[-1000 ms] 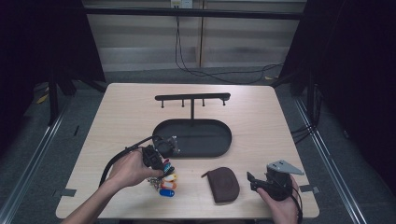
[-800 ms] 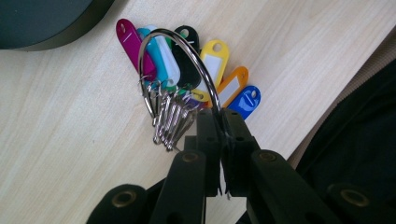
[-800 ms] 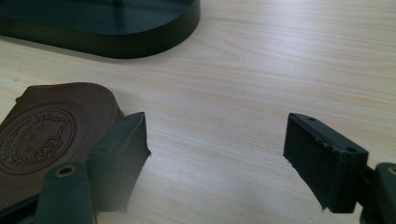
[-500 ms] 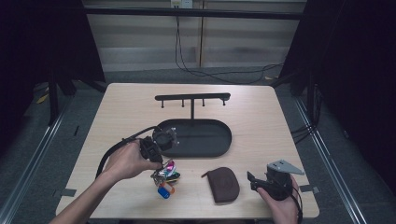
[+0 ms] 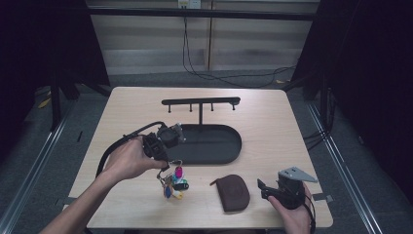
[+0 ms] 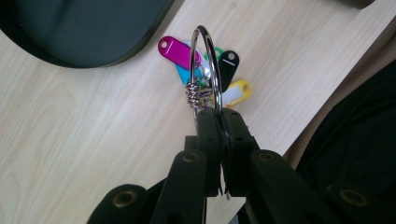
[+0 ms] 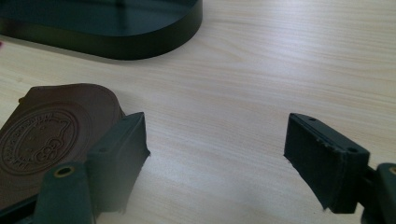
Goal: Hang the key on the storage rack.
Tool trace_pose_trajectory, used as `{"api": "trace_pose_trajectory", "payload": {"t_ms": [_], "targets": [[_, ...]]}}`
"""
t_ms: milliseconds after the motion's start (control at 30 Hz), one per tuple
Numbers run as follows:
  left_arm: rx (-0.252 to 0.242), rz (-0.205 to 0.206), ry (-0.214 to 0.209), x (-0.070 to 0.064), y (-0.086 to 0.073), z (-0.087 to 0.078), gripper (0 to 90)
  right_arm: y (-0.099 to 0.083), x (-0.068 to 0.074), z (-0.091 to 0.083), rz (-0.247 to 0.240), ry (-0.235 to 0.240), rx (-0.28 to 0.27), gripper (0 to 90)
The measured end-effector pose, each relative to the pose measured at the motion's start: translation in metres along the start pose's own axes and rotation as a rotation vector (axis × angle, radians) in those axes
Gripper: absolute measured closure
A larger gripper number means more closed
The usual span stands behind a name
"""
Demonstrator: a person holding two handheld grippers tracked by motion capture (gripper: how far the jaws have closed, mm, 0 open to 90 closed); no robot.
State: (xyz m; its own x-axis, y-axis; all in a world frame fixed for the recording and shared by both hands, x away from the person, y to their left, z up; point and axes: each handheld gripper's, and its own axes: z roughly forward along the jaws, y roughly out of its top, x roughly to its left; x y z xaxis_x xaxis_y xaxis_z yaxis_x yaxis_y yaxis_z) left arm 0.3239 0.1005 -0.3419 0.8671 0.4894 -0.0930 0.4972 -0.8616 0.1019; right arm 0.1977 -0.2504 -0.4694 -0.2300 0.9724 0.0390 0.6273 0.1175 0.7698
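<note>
My left gripper (image 5: 164, 165) is shut on a metal key ring (image 6: 205, 70). It holds the ring above the table, in front of the black tray. Several coloured tags (image 5: 174, 184) hang from the ring: magenta, blue, green, black and yellow (image 6: 233, 93). In the left gripper view the ring stands up out of my pinched jaws (image 6: 218, 116). My right gripper (image 5: 263, 190) rests near the table's front right, open and holding nothing (image 7: 217, 140). A brown embossed pouch (image 5: 235, 192) lies just left of it, beside the left jaw (image 7: 42, 135).
A black oval tray (image 5: 229, 146) sits mid-table, and from it rises a post with a hook bar (image 5: 200, 102). Its rim shows at the top of the right gripper view (image 7: 140, 46). The left gripper's cable (image 5: 117, 146) loops over the person's left wrist.
The left gripper has risen and drawn back toward the tray, lifting the key ring so the tags dangle. The right gripper has stayed where it was.
</note>
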Motion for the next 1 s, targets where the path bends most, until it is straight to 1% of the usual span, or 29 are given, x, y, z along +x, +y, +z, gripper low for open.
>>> {"api": "trace_pose_trajectory", "payload": {"t_ms": [33,100,167,267,333,433,467,500,767,833,867,900,967,1000], "targets": [[-0.022,-0.029,0.003,0.0,-0.001,-0.002,88.0,0.0,0.0,0.0,-0.001,0.007,-0.005,21.2],[-0.029,-0.036,0.01,0.003,-0.002,-0.008,88.0,0.0,0.0,0.0,-0.005,0.004,-0.006,21.1],[-0.028,-0.034,0.009,0.004,-0.003,-0.011,87.9,0.0,0.001,0.0,-0.004,0.006,-0.004,21.1],[-0.046,-0.029,0.005,0.005,-0.005,-0.019,87.9,0.0,0.001,0.0,-0.005,0.004,-0.002,21.1],[-0.05,-0.026,0.004,0.006,-0.005,-0.021,87.9,0.0,0.001,0.0,-0.003,0.003,0.001,21.1],[-0.062,-0.023,-0.004,0.008,-0.006,-0.03,87.9,0.0,0.001,0.0,-0.002,0.003,0.0,21.1],[-0.057,-0.015,-0.006,0.009,-0.006,-0.033,87.9,0.0,0.001,0.001,-0.005,0.004,0.001,21.1],[-0.067,-0.028,-0.005,0.009,-0.005,-0.034,87.9,0.0,0.001,0.001,-0.005,0.004,0.001,21.2],[-0.07,-0.044,0.001,0.014,-0.003,-0.044,87.9,0.0,0.0,0.001,-0.003,0.004,0.003,21.1],[-0.063,-0.047,0.0,0.015,-0.002,-0.047,87.9,0.0,0.0,0.001,-0.001,0.004,0.004,21.1],[-0.053,-0.057,0.005,0.017,-0.001,-0.051,87.9,0.0,0.0,0.001,0.0,0.004,0.005,21.1],[-0.053,-0.057,0.005,0.017,-0.001,-0.051,87.9,0.0,0.0,0.001,0.0,0.004,0.005,21.1],[-0.063,-0.067,0.009,0.021,0.0,-0.059,87.9,0.0,0.0,0.002,-0.002,0.006,0.006,21.1],[-0.063,-0.067,0.009,0.021,0.0,-0.059,87.9,0.0,0.0,0.002,-0.002,0.006,0.006,21.1]]}}
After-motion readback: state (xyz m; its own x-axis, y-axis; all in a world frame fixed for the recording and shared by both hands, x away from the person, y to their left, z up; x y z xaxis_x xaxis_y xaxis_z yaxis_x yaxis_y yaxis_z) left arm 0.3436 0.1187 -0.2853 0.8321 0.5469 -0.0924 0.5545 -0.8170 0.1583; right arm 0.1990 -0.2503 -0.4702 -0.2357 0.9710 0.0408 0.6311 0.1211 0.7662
